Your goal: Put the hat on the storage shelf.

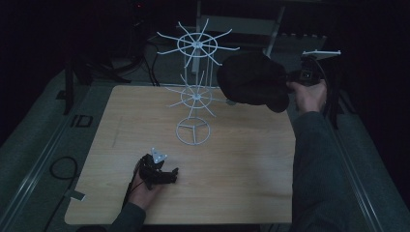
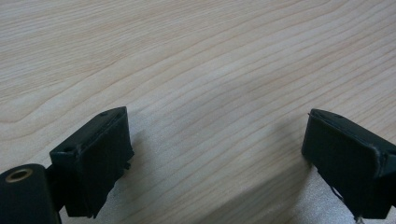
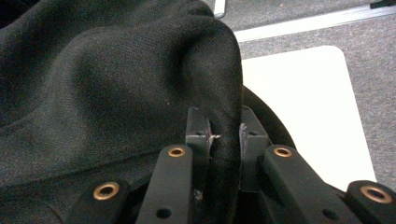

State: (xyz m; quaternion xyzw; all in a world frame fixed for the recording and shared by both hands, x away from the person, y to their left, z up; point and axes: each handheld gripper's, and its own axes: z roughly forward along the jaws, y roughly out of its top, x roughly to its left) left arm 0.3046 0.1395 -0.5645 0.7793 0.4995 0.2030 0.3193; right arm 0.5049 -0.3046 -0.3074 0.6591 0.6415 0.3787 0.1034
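Your left gripper [image 1: 162, 175] rests low on the pale wood-grain table top [image 1: 241, 183], well in front of the white wire two-tier hat stand [image 1: 196, 92] and to its left. Its jaws stand wide apart with bare wood between them, nothing held; it looks idle.

The stand sits near the table's far middle, ring base on the wood, both spoked tiers bare.

Your right gripper [image 3: 223, 140] is up just right of the stand, jaws pinched on a fold of the soft black fabric cap [image 1: 254, 79]. The cap hangs in the air beside the stand's tiers, close to the spoke tips; whether it touches them I cannot tell.

Likely step: hanging the cap on the stand. Next move calls for carrying it left over a tier, lowering the crown onto the spokes, then letting go without snagging or tipping the light stand.
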